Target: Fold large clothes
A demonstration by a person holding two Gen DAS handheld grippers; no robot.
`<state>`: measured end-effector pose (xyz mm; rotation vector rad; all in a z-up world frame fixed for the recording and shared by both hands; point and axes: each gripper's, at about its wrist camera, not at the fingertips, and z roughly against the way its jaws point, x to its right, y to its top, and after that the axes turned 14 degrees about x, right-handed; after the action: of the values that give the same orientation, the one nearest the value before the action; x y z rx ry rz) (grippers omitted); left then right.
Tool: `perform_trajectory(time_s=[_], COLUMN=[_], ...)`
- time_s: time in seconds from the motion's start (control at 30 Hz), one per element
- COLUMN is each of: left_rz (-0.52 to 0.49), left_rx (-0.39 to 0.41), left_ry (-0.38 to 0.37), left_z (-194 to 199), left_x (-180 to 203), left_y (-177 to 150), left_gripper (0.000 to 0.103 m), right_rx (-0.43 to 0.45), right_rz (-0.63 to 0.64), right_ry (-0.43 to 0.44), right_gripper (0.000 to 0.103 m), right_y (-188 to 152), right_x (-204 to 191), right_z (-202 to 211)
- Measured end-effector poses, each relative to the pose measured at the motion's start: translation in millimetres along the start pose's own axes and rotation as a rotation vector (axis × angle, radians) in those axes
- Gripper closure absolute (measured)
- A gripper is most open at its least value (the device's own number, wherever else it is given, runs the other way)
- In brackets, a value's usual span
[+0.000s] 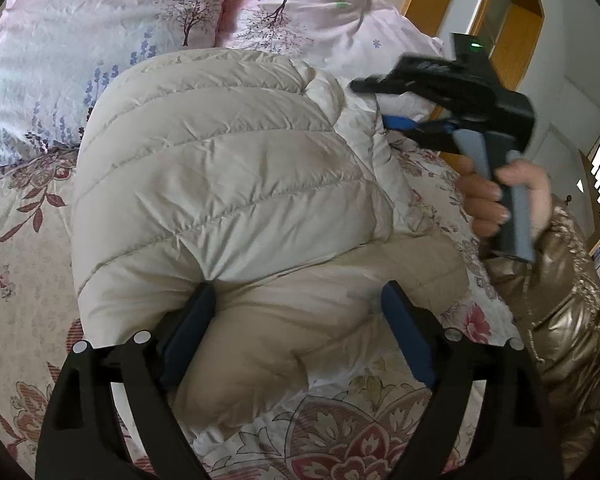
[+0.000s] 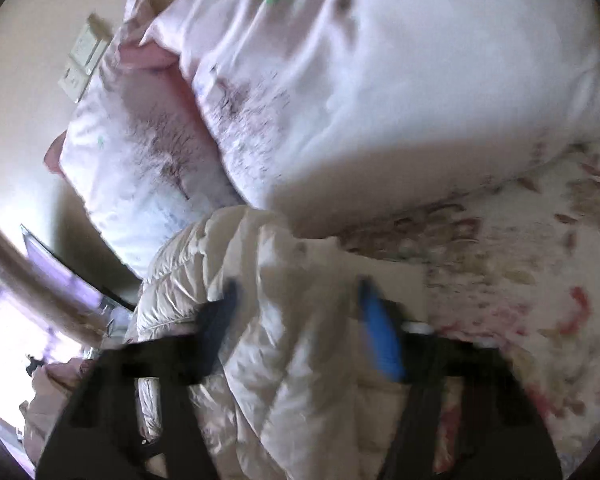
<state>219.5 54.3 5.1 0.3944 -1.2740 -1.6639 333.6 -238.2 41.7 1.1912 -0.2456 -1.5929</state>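
A cream quilted down jacket (image 1: 220, 168) lies bunched on the flowered bedspread (image 1: 20, 240). My left gripper (image 1: 300, 304) stands wide open at the jacket's near edge. A soft bulge of the jacket sits between its blue pads (image 1: 408, 336), which do not squeeze it. At the jacket's far right corner, my right gripper (image 1: 372, 102) is shut on a fold of white fabric. The right wrist view is blurred; it shows the jacket (image 2: 260, 360) running between the right gripper's (image 2: 300, 300) fingers.
Two pale pink pillows (image 1: 80, 40) (image 1: 320, 12) with a tree print lie behind the jacket. A person's hand (image 1: 484, 196) in a shiny golden sleeve (image 1: 560, 300) holds the right gripper's handle. A wooden door frame (image 1: 512, 20) stands beyond the bed.
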Motion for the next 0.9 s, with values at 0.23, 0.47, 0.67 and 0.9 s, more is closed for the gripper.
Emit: perform_trajectory(time_s=[0.23, 0.47, 0.67, 0.9], left_rz=[-0.035, -0.101, -0.092, -0.098], left_rx=[0.014, 0.022, 0.047, 0.127], left_ry=[-0.041, -0.01, 0.009, 0.118], left_z=[-3, -15, 0, 38], left_x=[12, 22, 26, 20], left_y=[5, 3, 5, 8], left_gripper=[0.016, 0.016, 0.012, 0.01], right_rx=[-0.018, -0.037, 0.019, 0.044], right_rz=[-0.064, 0.025, 0.016, 0.168], right_ry=[-0.231, -0.413, -0.364, -0.1], right_gripper=[0.091, 0.089, 0.048, 0.052], right_y=[-32, -50, -38, -69], right_x=[32, 24, 27, -22], right_z=[-12, -34, 9, 90])
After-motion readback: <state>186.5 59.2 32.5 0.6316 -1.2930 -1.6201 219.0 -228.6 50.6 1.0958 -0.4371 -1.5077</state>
